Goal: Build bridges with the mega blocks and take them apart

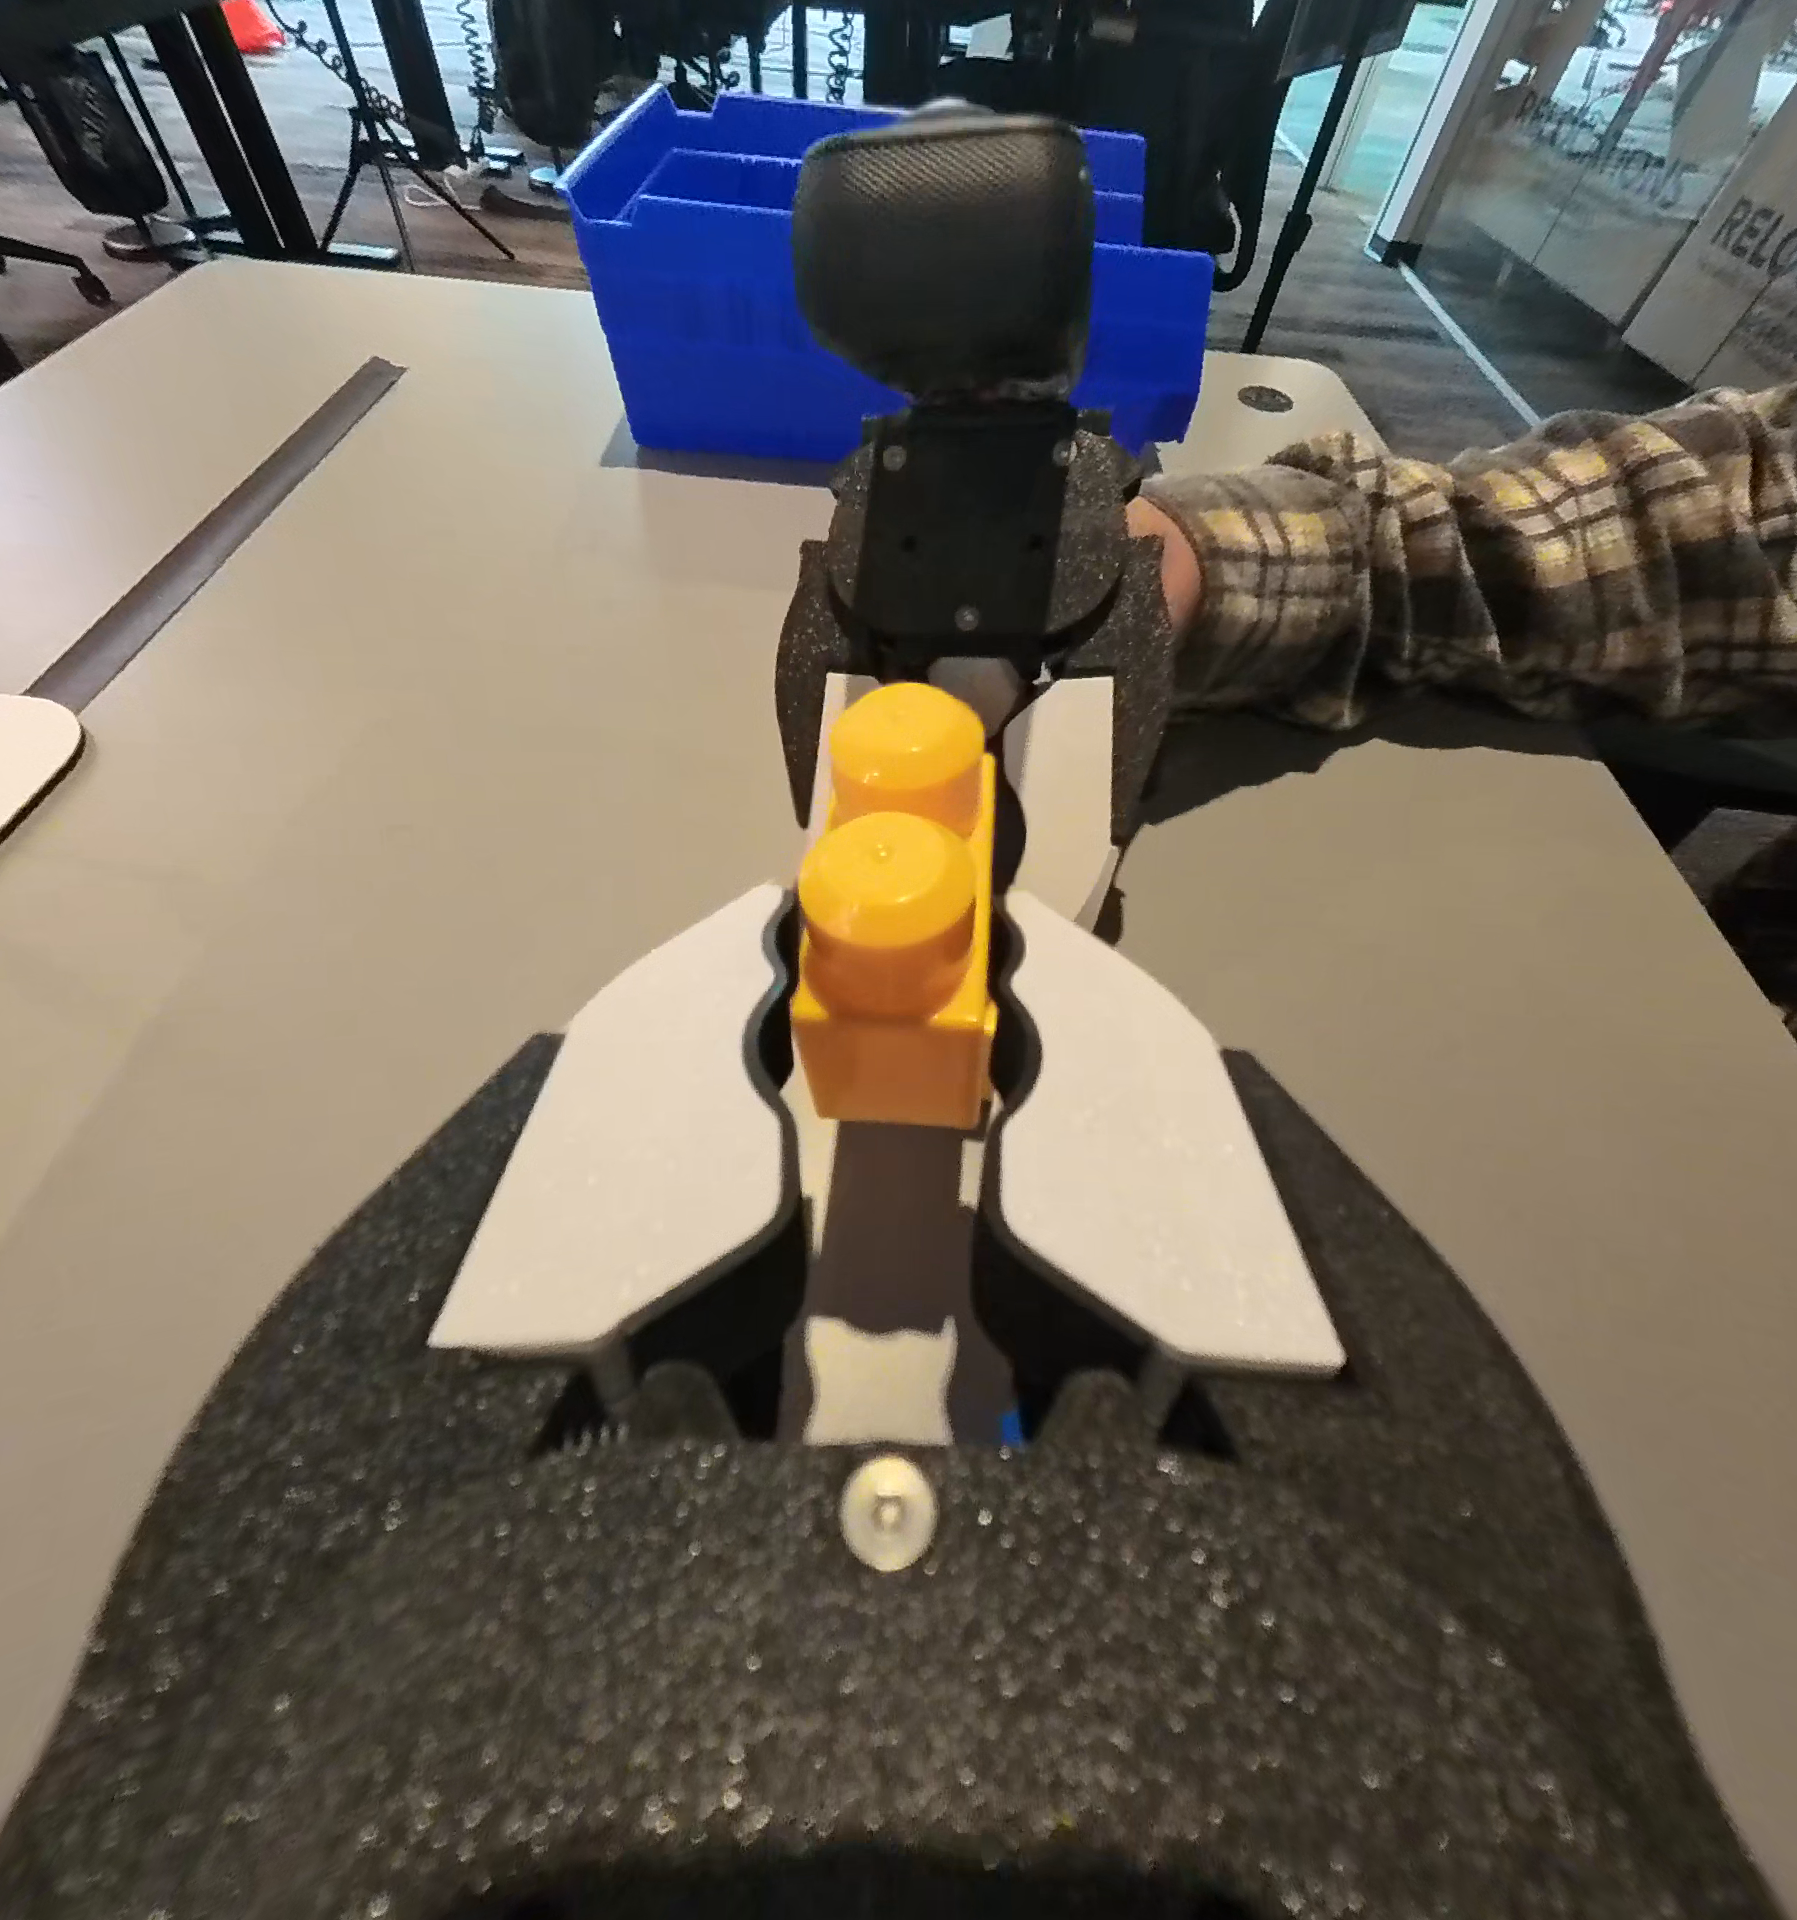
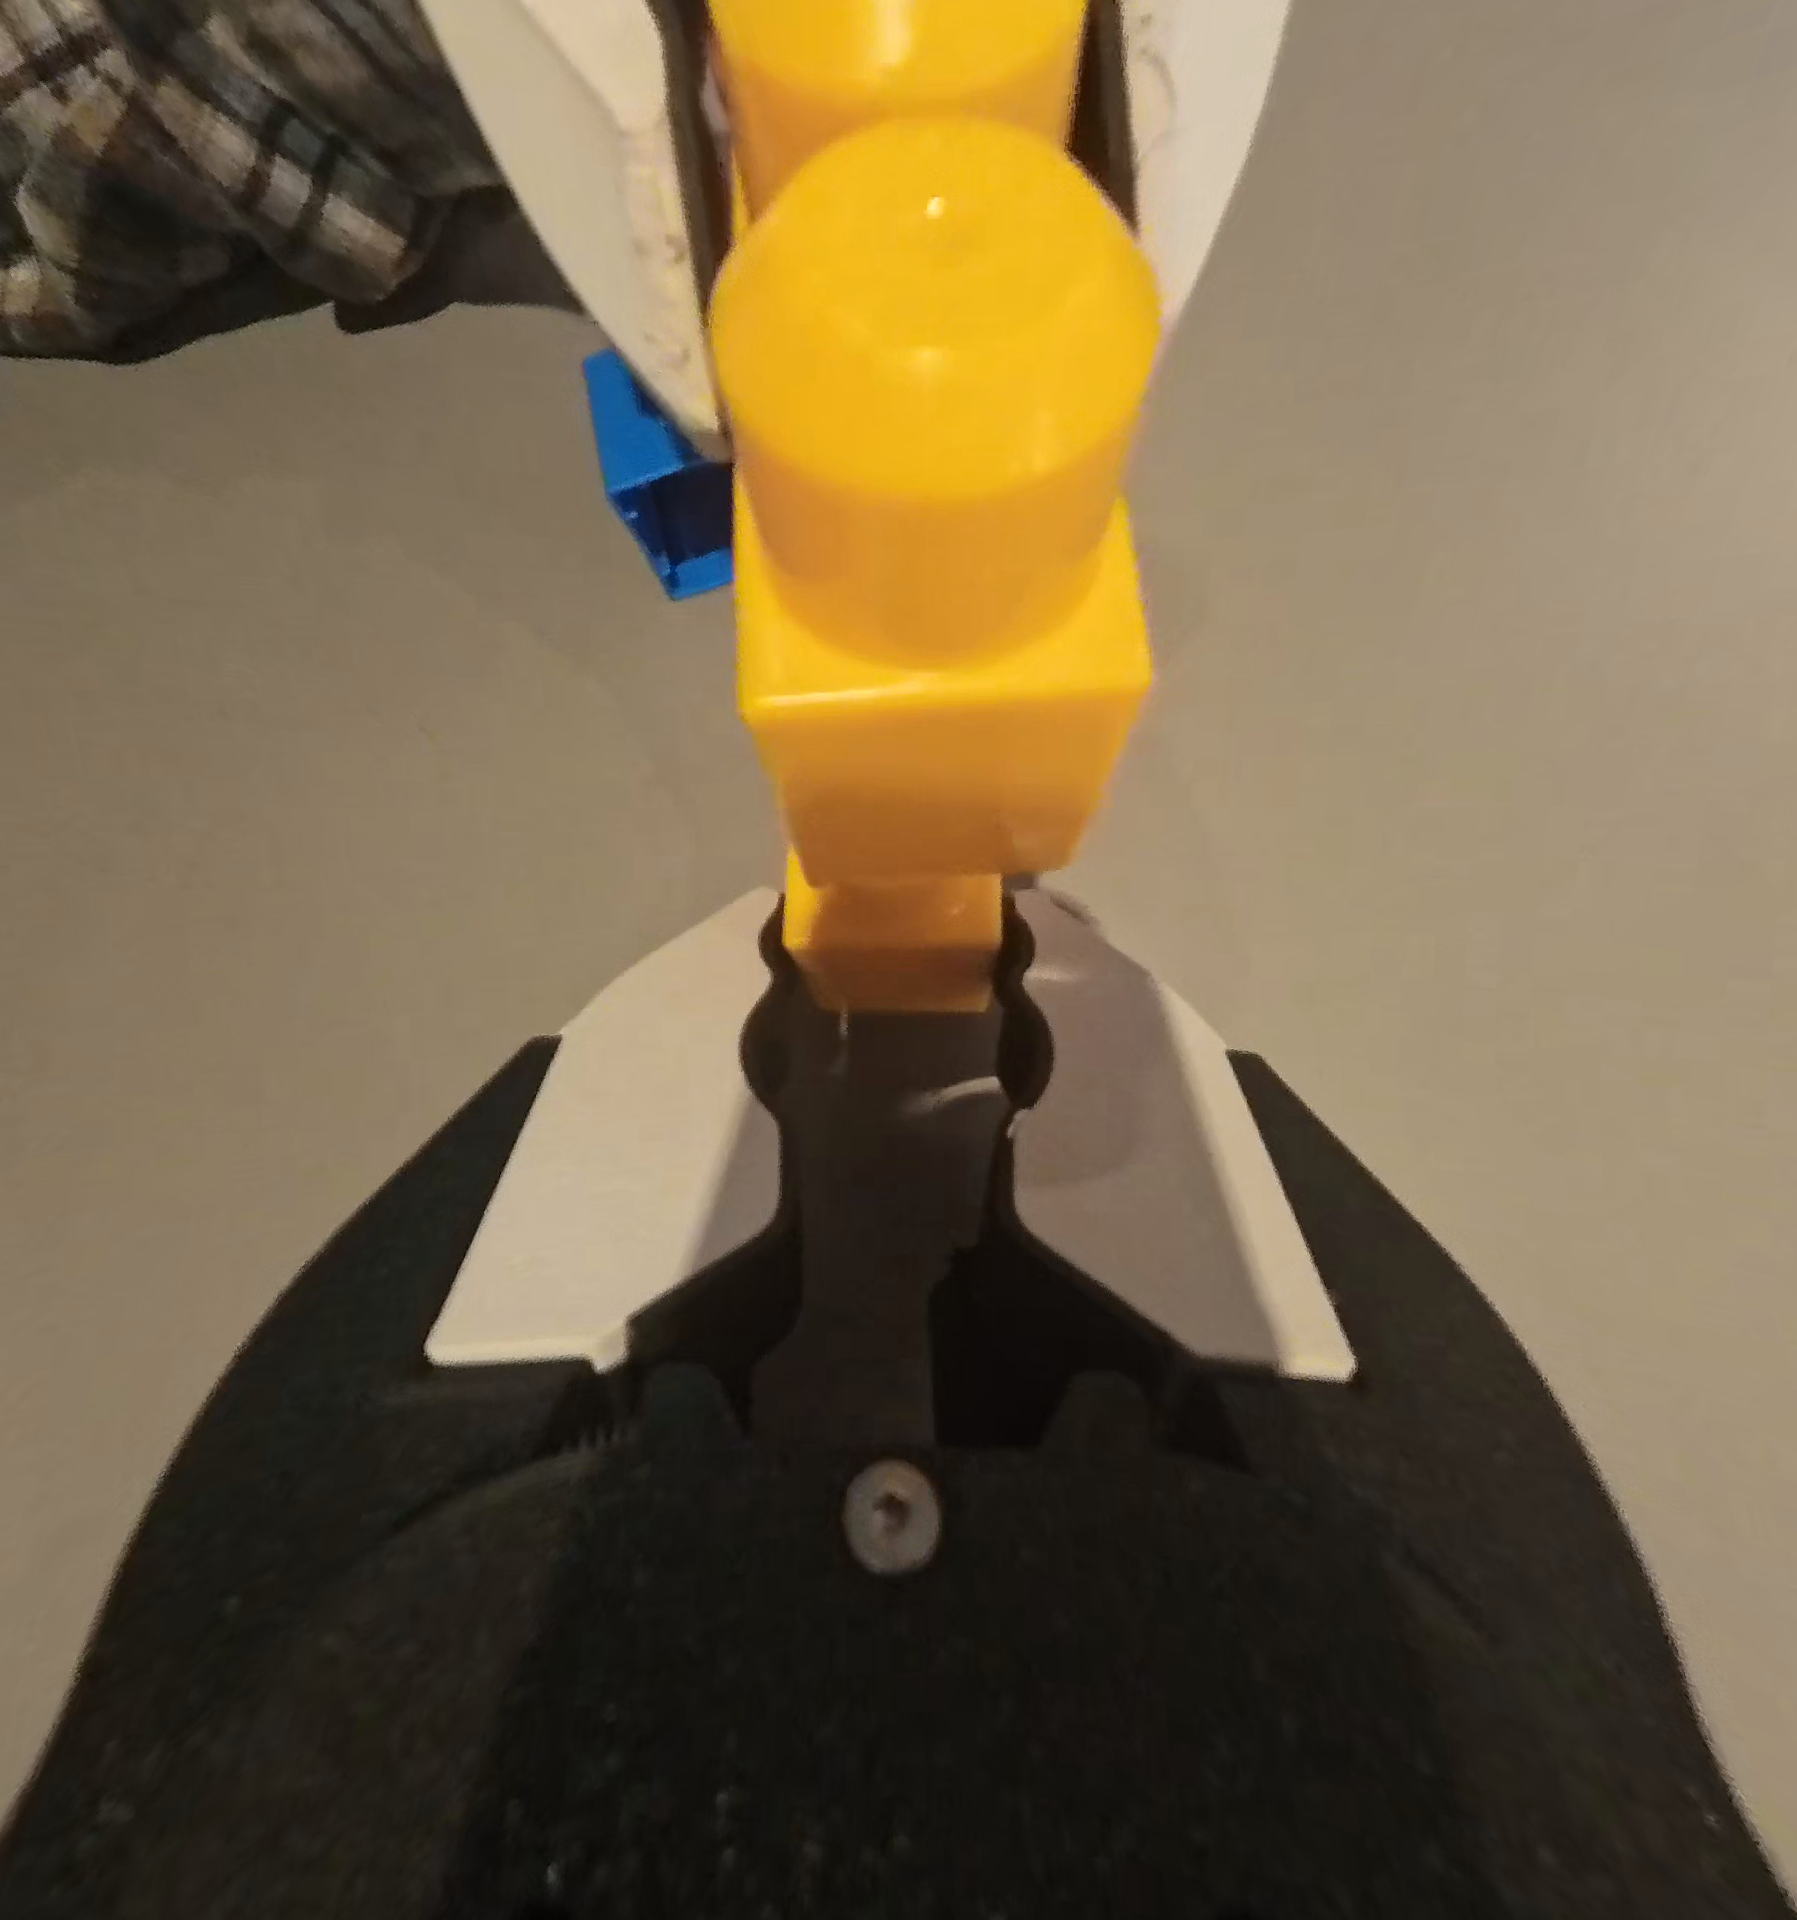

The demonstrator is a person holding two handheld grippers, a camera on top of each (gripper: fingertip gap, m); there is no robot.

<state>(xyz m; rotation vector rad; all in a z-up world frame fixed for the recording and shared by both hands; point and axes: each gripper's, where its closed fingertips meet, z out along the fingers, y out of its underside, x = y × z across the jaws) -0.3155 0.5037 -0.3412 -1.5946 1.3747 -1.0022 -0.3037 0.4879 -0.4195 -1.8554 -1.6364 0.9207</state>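
Yellow block (image 1: 894, 977), a two-stud piece, sits between my two claws above the grey worktop (image 1: 354, 831). My left claw (image 1: 889, 1023) is clamped on its near end, fingers pressed against both sides. Facing me, the right claw (image 1: 961, 831) reaches in from the far end, its white fingers (image 1: 1065, 790) flanking the far stud.

From the right wrist view things look different: the right claw (image 2: 892, 951) is pinched on a smaller yellow block (image 2: 889, 940) seated under the two-stud piece, which fills the upper middle of the frame. The left claw's white fingers (image 2: 603, 208) close in from the top. A blue block (image 2: 655, 499) lies on the worktop just behind, partly hidden.

I judge this to be a pull-apart or press-together step, with each claw holding one piece. The risks I see:

- The right claw's hold is only at the fingertips, on a small piece. A twist instead of a straight pull could pop it free and drop it.
- If the joint releases suddenly, both claws may jerk apart and fling a piece off the worktop.
- The blue bin (image 1: 873, 312) stands close behind the right claw; a backward jerk could hit it.
- Both views are slightly blurred, so I cannot tell how deep the lower block is seated.
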